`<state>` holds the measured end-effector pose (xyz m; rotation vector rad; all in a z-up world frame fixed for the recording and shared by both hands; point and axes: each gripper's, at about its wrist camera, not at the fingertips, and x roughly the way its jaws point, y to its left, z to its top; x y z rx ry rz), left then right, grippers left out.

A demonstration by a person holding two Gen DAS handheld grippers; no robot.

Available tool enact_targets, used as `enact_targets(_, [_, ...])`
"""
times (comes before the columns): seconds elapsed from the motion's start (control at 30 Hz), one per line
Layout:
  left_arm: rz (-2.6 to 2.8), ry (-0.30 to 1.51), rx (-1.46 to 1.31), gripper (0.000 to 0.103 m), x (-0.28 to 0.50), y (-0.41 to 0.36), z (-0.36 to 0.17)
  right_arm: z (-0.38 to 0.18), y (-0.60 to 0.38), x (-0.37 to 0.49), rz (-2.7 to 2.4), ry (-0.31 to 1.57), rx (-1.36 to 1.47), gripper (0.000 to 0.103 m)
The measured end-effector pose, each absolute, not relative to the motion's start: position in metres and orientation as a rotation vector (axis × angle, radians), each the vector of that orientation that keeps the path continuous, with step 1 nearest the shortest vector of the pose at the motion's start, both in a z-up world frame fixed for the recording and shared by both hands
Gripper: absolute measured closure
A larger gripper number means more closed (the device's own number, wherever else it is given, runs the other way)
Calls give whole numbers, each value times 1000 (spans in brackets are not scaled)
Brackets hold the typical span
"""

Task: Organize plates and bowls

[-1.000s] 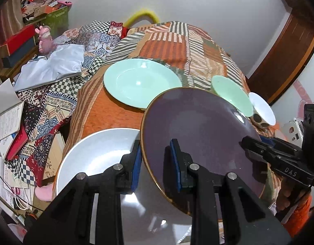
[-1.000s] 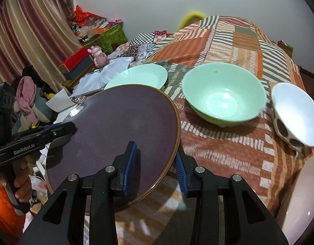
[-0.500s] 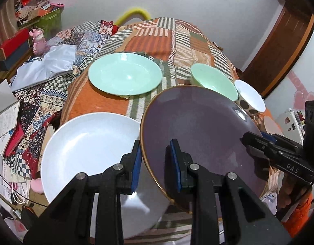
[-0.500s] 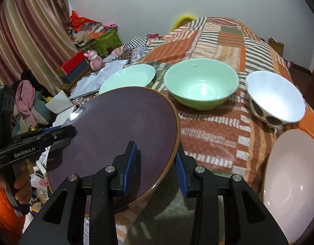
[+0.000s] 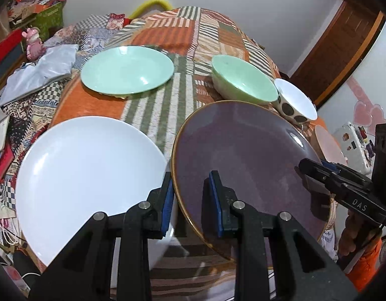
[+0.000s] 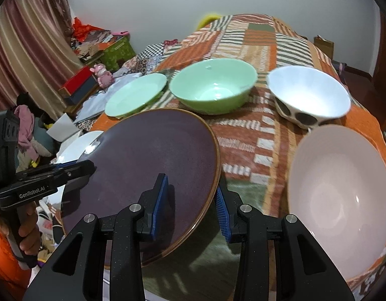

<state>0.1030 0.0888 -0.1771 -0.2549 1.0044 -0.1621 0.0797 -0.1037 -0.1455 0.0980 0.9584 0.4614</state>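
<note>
Two grippers, one purple plate (image 5: 243, 155)
left gripper (image 5: 191, 200) and right gripper (image 6: 190, 200) both clamp its rim; white plate (image 5: 87, 175) just left.

Both wrist views look steeply down along their tongs, close over the round dark purple gold-rimmed plate (image 5: 245, 165) (image 6: 152, 175); both share it, from opposite rims.

We see a bed (image 5: 165, 105) under an orange-and-green patchwork cover: round white plate (image 5: 87, 175) at eight o'clock, pale green plate (image 5: 127, 70) at eleven, green bowl (image 5: 243, 82), spotted white bowl (image 5: 295, 100) and pink bowl (image 6: 341, 195) toward two.
</note>
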Motion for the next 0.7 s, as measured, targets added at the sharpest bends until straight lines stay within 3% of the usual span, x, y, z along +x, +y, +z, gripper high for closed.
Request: enact_targets(0.7, [-179, 1058, -242, 76, 126, 78, -200, -160, -103, 69, 331, 967, 40, 70])
